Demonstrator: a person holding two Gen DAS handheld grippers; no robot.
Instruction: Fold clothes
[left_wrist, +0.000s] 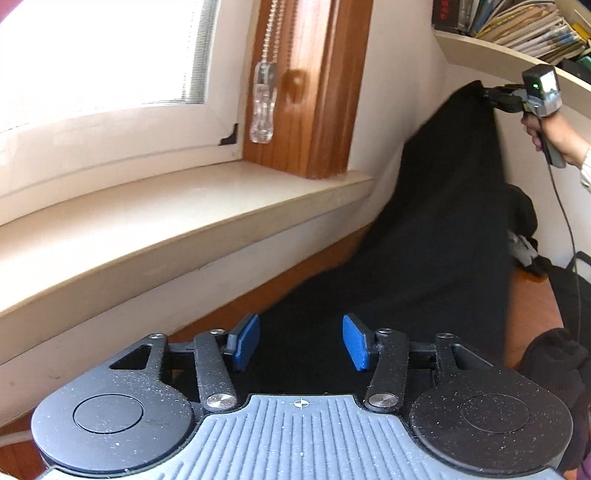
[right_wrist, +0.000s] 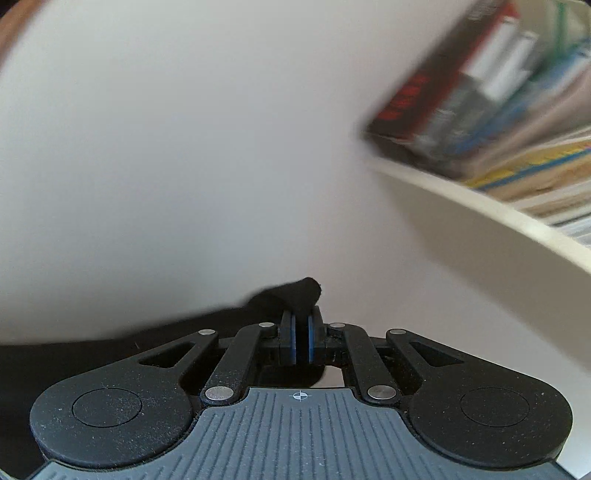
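A black garment (left_wrist: 436, 229) hangs stretched from the upper right down to the lower middle of the left wrist view. My right gripper (left_wrist: 493, 96), held by a hand, is shut on its top corner high near the shelf. In the right wrist view that gripper (right_wrist: 302, 332) pinches a black fold of the garment (right_wrist: 295, 295) between its blue pads, aimed at a white wall. My left gripper (left_wrist: 301, 341) is open, its blue pads (left_wrist: 245, 341) spread over the lower part of the dark cloth, with nothing gripped between them.
A white windowsill (left_wrist: 166, 236) and window lie to the left, with a wooden frame (left_wrist: 314, 92) and a bead-chain pull (left_wrist: 264, 103). A curved white shelf (left_wrist: 498, 55) of books sits top right. More dark clothes (left_wrist: 554, 362) lie on the brown surface (left_wrist: 532, 306) at right.
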